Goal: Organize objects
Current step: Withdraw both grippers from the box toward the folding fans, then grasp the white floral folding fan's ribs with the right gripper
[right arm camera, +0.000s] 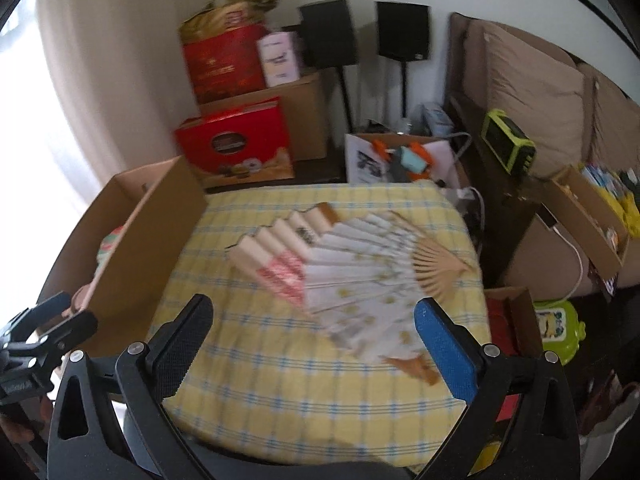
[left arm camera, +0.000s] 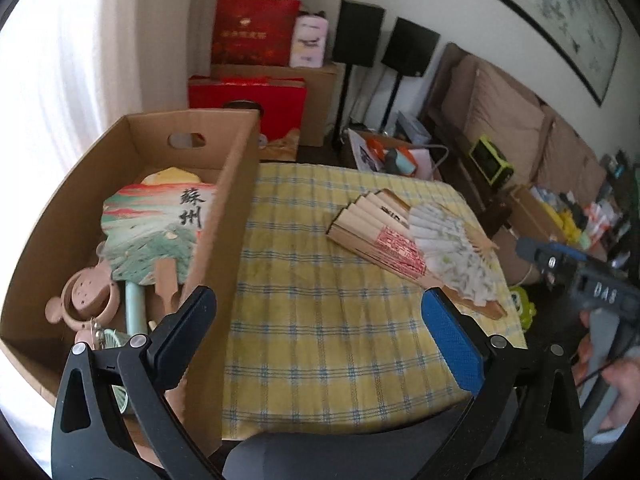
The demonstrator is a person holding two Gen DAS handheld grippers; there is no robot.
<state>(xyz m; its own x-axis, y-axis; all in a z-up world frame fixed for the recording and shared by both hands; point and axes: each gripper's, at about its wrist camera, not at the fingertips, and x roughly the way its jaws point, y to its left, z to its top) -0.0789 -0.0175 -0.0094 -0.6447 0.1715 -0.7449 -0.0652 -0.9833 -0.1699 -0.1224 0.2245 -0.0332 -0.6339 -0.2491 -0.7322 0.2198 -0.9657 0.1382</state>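
Two open folding fans lie overlapped on the yellow checked tablecloth (left arm camera: pixel 320 320): a beige and red one (left arm camera: pixel 376 228) and a white one (left arm camera: pixel 452 256) partly over it. They show blurred in the right wrist view, the beige one (right arm camera: pixel 280 256) and the white one (right arm camera: pixel 368 288). A cardboard box (left arm camera: pixel 236 200) at the table's left holds a painted round fan (left arm camera: pixel 156 232), a pink bear-shaped item (left arm camera: pixel 86 296) and small things. My left gripper (left arm camera: pixel 320 320) is open and empty beside the box wall. My right gripper (right arm camera: pixel 316 332) is open and empty above the fans' near edge.
Red gift boxes (left arm camera: pixel 248 96) and cartons are stacked behind the table. Two black speakers on stands (left arm camera: pixel 360 36) stand by the wall. A sofa (left arm camera: pixel 520 120) with clutter runs along the right. A green toy (right arm camera: pixel 556 328) sits by the table's right edge.
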